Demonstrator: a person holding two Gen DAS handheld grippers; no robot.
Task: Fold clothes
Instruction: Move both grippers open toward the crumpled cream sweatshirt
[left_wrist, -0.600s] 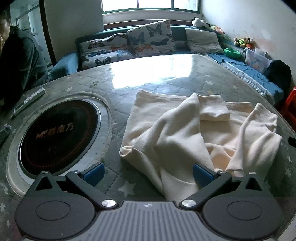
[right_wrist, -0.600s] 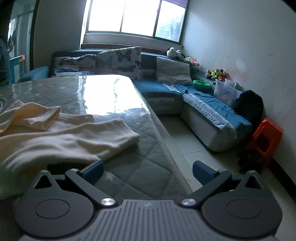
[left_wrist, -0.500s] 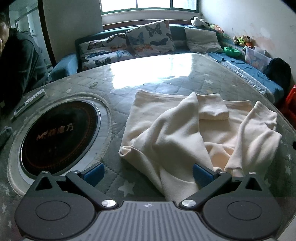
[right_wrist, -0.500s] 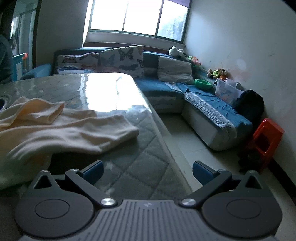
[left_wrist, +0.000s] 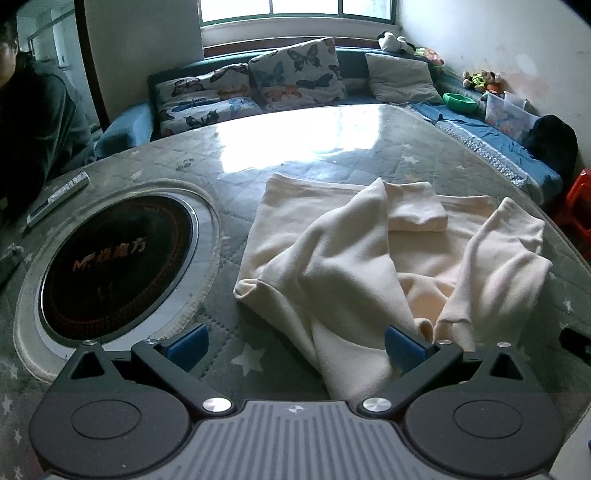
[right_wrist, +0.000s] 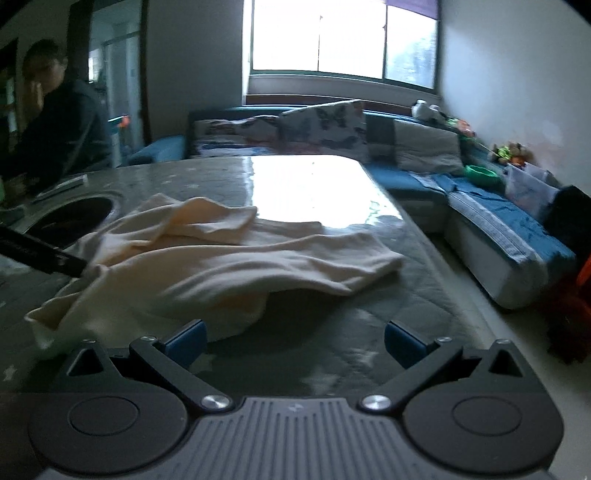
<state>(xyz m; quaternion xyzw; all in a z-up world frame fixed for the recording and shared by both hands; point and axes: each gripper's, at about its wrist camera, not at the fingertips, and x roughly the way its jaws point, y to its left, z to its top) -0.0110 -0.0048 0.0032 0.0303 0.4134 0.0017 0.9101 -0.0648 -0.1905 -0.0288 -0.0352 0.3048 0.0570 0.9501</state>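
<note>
The left claw (left_wrist: 295, 349) hung low over the worktop (left_wrist: 332, 147), spread wide and gripping nothing, its right fingertip at the near hem of the crumpled cream garment (left_wrist: 369, 266). The right claw (right_wrist: 293, 345), equally wide and unloaded, faced the garment (right_wrist: 229, 266) from the worktop's right side. A round inset cooker (left_wrist: 114, 266) lay left of the cloth; a sofa (right_wrist: 498, 229) ran beyond the right edge.
</note>
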